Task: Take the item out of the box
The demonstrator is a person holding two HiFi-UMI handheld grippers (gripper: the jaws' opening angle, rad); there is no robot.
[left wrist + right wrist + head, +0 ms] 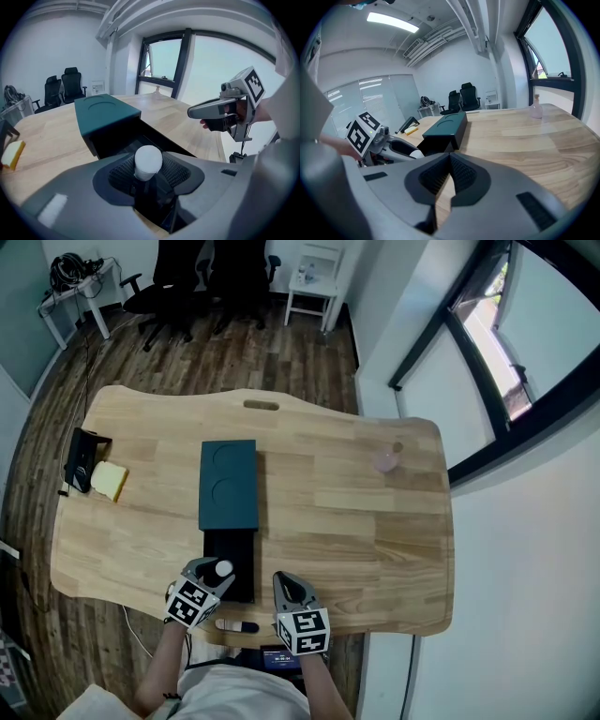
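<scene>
Office room: wood floor [309,362], big window [506,343] on the right, black chairs [202,277] and a white stand [314,282] at the far wall. A light wood table [375,521] fills the middle.

A dark teal box [228,484] lies lengthwise at table centre, and its black tray [242,554] is slid out toward the person. Well apart at the left edge are a black holder [82,460] and a yellow sponge [110,481], just beside each other. A pink bottle [386,461] stands far right, well clear of the box. A small white-and-dark stick [234,625] lies on the table at the near edge, between the two grippers; what it is cannot be told.

The left gripper [214,572] hangs over the near end of the tray with its jaws spread wide. The item [148,161], dark body with a round white cap, stands upright between them over the tray. The pads sit to either side of the cap with a gap, not pressing it. Whether its base rests on the tray is hidden. The box mouth is just beyond it, and nothing blocks the item from above.

The right gripper [287,583] is beside the tray on its right, near the table edge. Its jaws are pressed together with nothing between them, only a sliver of table showing. It is apart from the item and the box.
</scene>
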